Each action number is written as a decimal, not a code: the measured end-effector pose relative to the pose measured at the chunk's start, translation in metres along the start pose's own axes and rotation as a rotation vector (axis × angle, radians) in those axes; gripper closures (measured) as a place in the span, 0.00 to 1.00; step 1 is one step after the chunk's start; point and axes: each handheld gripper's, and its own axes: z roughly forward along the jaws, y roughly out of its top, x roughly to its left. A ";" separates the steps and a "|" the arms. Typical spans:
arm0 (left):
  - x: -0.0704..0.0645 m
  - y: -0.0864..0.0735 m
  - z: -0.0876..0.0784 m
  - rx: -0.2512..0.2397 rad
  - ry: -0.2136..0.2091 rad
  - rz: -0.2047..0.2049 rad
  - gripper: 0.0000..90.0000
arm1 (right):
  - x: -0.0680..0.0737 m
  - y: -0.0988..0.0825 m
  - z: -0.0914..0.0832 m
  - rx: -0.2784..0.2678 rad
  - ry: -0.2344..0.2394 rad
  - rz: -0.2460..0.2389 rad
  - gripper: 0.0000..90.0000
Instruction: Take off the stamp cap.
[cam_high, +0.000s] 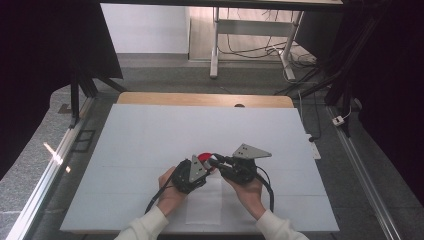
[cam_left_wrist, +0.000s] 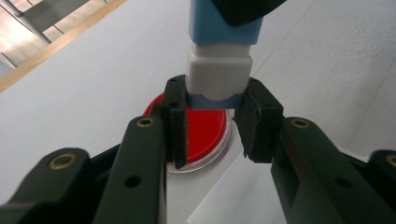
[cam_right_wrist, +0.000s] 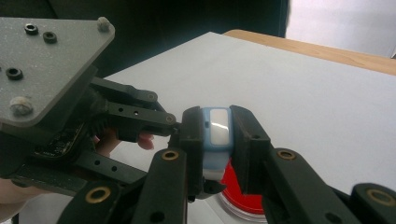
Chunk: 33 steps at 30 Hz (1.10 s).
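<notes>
There were two hand-held grippers, one blue-and-white device, one red-filled petri dish, and one white paper sheet on the white table (cam_high: 150, 130).

The left gripper (cam_left_wrist: 212, 100) was closed tight on the white end of the blue-and-white device (cam_left_wrist: 219, 56), its pads pressing the device's two sides. The right gripper (cam_right_wrist: 217, 133) was likewise clamped on the blue body of the same device (cam_right_wrist: 215, 135), one pad on each side. Both hands held their grippers close together near the front middle of the table, in the high view the left gripper (cam_high: 200, 167) and right gripper (cam_high: 216, 161) meeting tip to tip.

The device ran lengthwise from one gripper to the other, its long axis roughly level above the table, the white end toward the left gripper and the blue end in the right one. It sat in the air just above the petri dish (cam_left_wrist: 205, 130), which rested on the table just beyond the paper sheet (cam_high: 205, 202).
</notes>
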 end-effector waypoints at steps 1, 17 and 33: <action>0.000 0.000 0.000 -0.001 0.000 0.000 0.72 | 0.000 0.000 0.000 -0.001 0.000 0.001 0.84; -0.001 -0.003 0.002 0.010 -0.003 0.011 0.73 | -0.001 -0.002 0.001 0.021 0.001 0.012 0.84; 0.001 -0.004 0.002 0.005 -0.015 -0.010 0.73 | -0.001 -0.002 0.000 0.013 0.002 0.015 0.84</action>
